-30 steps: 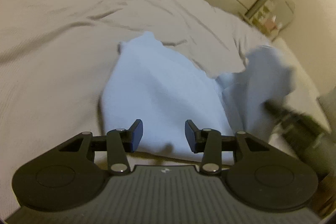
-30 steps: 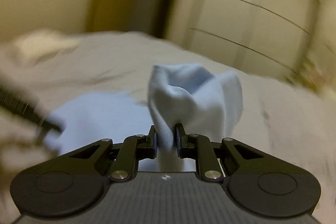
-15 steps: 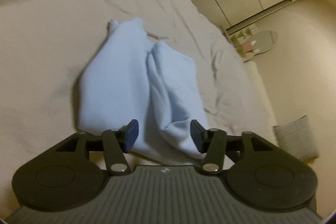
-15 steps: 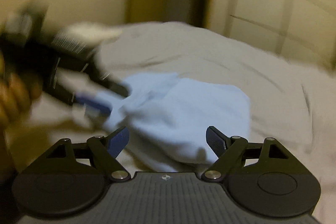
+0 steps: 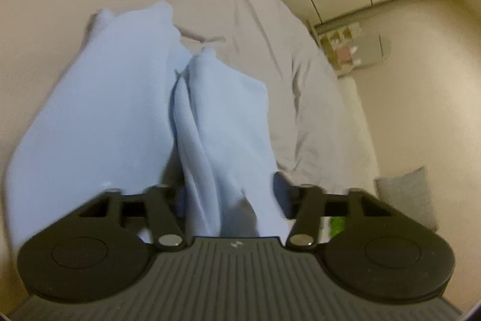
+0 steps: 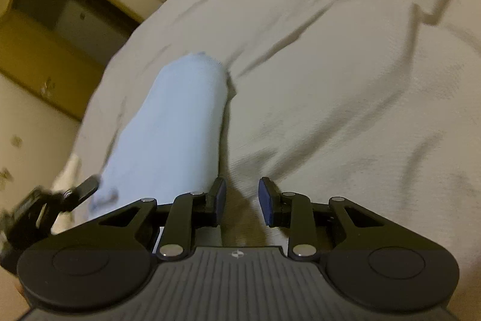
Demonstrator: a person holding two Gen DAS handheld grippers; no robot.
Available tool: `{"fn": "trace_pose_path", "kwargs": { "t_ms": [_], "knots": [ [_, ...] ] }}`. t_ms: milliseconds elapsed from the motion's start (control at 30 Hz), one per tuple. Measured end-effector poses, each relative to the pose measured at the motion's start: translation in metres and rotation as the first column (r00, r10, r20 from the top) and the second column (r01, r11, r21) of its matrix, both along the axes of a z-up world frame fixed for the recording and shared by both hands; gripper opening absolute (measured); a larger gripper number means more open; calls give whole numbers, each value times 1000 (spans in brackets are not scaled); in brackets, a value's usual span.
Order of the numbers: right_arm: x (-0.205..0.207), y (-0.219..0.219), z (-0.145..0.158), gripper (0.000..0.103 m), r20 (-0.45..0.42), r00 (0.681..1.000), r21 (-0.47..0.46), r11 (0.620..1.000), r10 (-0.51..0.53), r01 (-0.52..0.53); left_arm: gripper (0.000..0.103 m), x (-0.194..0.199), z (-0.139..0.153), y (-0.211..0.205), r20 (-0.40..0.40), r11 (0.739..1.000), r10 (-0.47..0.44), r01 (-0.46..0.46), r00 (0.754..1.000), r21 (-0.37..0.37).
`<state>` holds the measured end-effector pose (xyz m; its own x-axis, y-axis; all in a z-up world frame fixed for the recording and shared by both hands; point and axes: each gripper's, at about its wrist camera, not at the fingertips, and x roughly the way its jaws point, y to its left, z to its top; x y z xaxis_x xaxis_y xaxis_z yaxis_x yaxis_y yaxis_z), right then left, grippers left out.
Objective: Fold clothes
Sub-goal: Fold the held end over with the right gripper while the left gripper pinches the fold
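Each tool (image 6: pixel 239 199): black linkage arms, silver pivot screws, blue pads, ribbed grey body

**No readable text in either view**

No words, numbers or brand names can be read in either wrist view. The only mark is a small round emblem (image 5: pixel 234 244) printed at the front centre of the ribbed grey body behind each claw; it shows again in the right wrist view, and it carries no legible letters. Small items on the shelf (image 5: pixel 339 45) by the far wall are too blurred to read.
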<state>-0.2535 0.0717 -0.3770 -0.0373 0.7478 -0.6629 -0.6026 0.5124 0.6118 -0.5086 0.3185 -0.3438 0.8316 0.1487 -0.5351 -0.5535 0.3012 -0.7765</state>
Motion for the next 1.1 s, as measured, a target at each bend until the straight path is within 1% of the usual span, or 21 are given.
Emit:
{"fn": "trace_pose_path", "kwargs": {
  "t_ms": [67,133,167,200,267,300,400,467,567,600,700,733,767,800,867,933,967,1033,1067,1100],
  "knots": [
    [-7,8,9,26,37,999,13,1000,25,-26,8,4,16,-5,-57,992,-33,39,998,118],
    [-12,13,17,25,74,995,33,997,61,-64,8,-4,38,-9,-58,970,-41,53,997,236],
    [-17,15,22,25,116,990,38,995,86,-91,8,-12,47,-13,-53,956,-37,51,998,288],
    [-26,17,28,25,163,980,36,992,116,-123,8,-21,55,-15,-50,942,-33,48,998,331],
    [-48,30,39,25,259,949,15,981,182,-192,8,-40,62,-16,-55,919,-16,36,998,393],
    [-60,36,42,25,304,928,-7,975,214,-223,8,-49,61,-15,-65,916,-2,28,998,400],
    [-91,49,44,25,438,849,-99,954,297,-283,8,-70,38,-10,-91,939,30,3,995,344],
    [-104,49,45,25,494,805,-135,944,328,-301,8,-80,25,-13,-83,947,41,-12,996,320],
    [-110,39,46,25,510,786,-149,936,350,-320,8,-89,24,-15,-32,948,49,-36,998,317],
    [-109,40,44,25,518,778,-155,933,357,-325,8,-89,22,-14,-30,946,49,-37,998,321],
    [-111,35,35,25,527,759,-179,923,382,-341,14,-82,6,-10,-90,953,57,-27,994,303],
    [-107,37,32,25,524,760,-179,922,385,-343,17,-82,4,-11,-98,955,67,-35,993,296],
    [-103,39,31,30,512,772,-174,926,376,-336,17,-83,2,-13,-106,956,77,-43,991,289],
    [-97,40,32,35,488,796,-156,933,358,-324,18,-84,5,-16,-121,952,93,-53,988,301],
    [-80,33,36,36,409,860,-87,951,306,-297,19,-85,20,-27,-178,932,144,-74,973,354],
    [-64,26,40,36,322,912,-20,965,255,-262,13,-90,39,-41,-201,908,191,-95,961,408],
    [-57,22,42,37,289,929,12,970,230,-244,13,-91,48,-49,-207,895,207,-99,956,436],
    [-54,12,47,38,278,941,75,972,195,-223,12,-87,62,-64,-199,873,204,-86,959,481],
    [-55,10,50,38,277,941,103,968,195,-231,12,-84,68,-72,-184,866,187,-73,965,494],
    [-59,9,52,38,279,938,125,961,204,-246,12,-78,70,-79,-179,866,162,-53,970,497]
  ]
}}
